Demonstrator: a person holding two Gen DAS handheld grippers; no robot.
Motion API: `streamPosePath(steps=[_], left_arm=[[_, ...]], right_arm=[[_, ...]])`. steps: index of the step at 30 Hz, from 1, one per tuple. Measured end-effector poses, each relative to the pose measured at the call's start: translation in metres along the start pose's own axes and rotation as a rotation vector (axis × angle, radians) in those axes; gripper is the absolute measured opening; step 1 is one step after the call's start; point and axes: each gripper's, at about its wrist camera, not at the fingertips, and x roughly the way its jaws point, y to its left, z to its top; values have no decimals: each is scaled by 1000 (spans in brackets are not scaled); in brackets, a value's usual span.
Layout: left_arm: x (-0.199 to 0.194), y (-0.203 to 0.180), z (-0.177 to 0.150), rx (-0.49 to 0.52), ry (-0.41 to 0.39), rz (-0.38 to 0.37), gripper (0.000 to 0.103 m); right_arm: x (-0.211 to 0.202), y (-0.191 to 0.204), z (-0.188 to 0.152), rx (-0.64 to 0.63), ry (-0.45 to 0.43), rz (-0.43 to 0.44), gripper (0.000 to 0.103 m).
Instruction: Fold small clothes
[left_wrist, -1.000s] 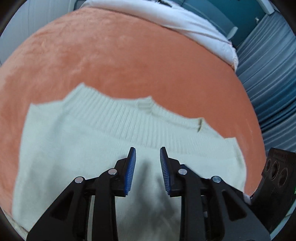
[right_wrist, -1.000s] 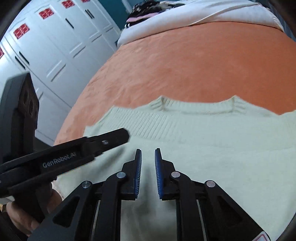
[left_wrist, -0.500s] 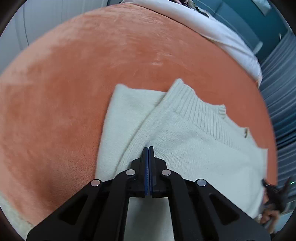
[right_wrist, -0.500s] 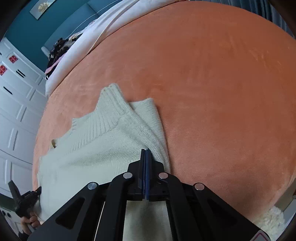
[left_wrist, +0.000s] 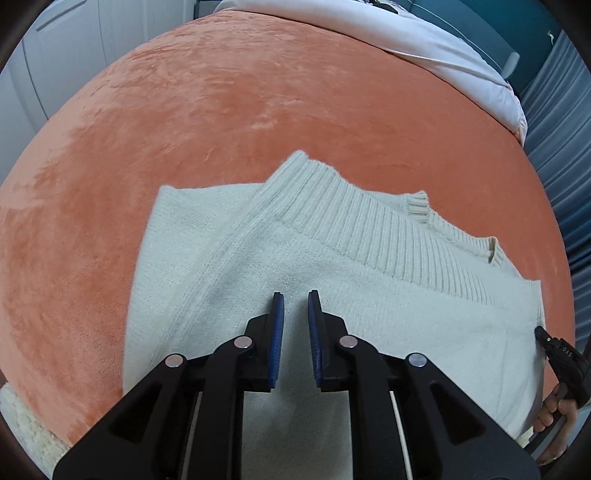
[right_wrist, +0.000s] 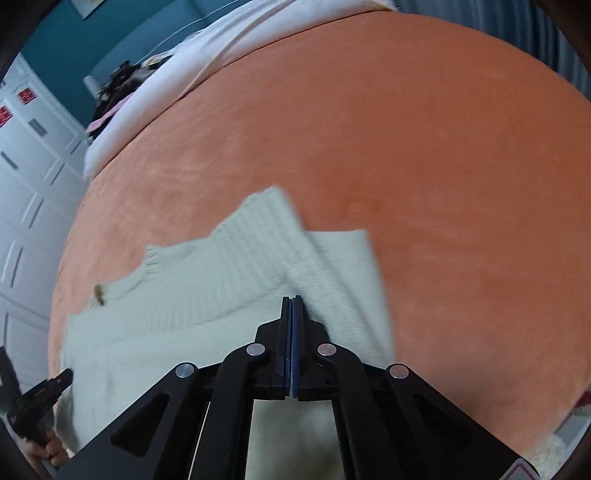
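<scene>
Nearest: the left gripper (left_wrist: 294, 295) is hanging over the body of the cream knit sweater (left_wrist: 369, 295), its blue pads (left_wrist: 277, 332) standing a little apart with bare knit showing in the gap. Its jaws have just been opening, and nothing is being pinched between them; whether the tips are touching the cloth I cannot tell.

The right gripper (right_wrist: 291, 300) is showing its jaws pressed fully together, pad against pad, over the sweater's other side. No fold of fabric is visible between them, though the tips are sitting right at the knit.

Just past the fingers: the sweater is lying spread on the orange blanket (left_wrist: 221, 110), ribbed hem band (left_wrist: 369, 225) running across it, with each side flap turned inward over the body so a slanted edge is crossing the plain knit beneath.

Far side: white bedding (left_wrist: 406, 40) along the blanket's far edge, white cupboards (right_wrist: 29, 184) beyond.

Judgement: the side folds are being laid down and let go, so the step in hand is the release. The next move is likely calling for both grippers to take one end of the narrowed garment together and carry it evenly over the other, without dragging the flaps open.
</scene>
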Motion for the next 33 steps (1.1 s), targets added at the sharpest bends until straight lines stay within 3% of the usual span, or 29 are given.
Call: streamPosePath(steps=[1,2,4,8,10,13,14,16,19,21,22,24,27,28,30,32,33], left_arm=[[1,-1,0,9,1,4,13],[1,-2,0,18,1,9,13],[2,-2,0,20,1,13,13],[2,-1,-1,11,-4,14,13],[2,-2,-2,13,-5,16,13],[1,1,-2,4,-6,0,13],[1,4,-3,-2,-6,-13,13],[0,13,-5,-16,-7,-43,13],[-4,36,-12,-56,-15,-82,4],[-7,55,-18,-109,-22,-110,1],[-8,63,-22,-136,-27,-134,1],[-10,73,-26,-166,-32,-166,1],[-15,70,-28,-162,-42,-150,1],[-22,70,-28,-188,-47,-147,1],[-44,74,-32,-244,-88,-163,16],[-65,82,-41,-291,-147,-142,73],[-68,87,-45,-319,-153,-117,83]], right_arm=[[-5,-3,1,20,10,10,0],[-11,3,1,15,4,5,7],[-24,32,-2,-59,-19,56,8],[-10,116,-23,-177,58,317,10],[9,171,-35,-291,99,353,10],[31,196,-54,-381,140,341,10],[37,189,-54,-373,149,314,0],[45,161,-49,-307,155,287,0],[38,96,-32,-167,112,247,0],[24,47,-22,-107,59,102,0],[19,21,-18,-64,39,79,0],[12,-22,-15,40,36,110,0],[-1,-20,-12,21,30,63,0],[-11,-7,-12,-4,13,45,5],[-31,21,-12,-65,-15,130,9],[-41,62,-26,-158,18,222,9],[-37,88,-35,-214,41,251,9]])
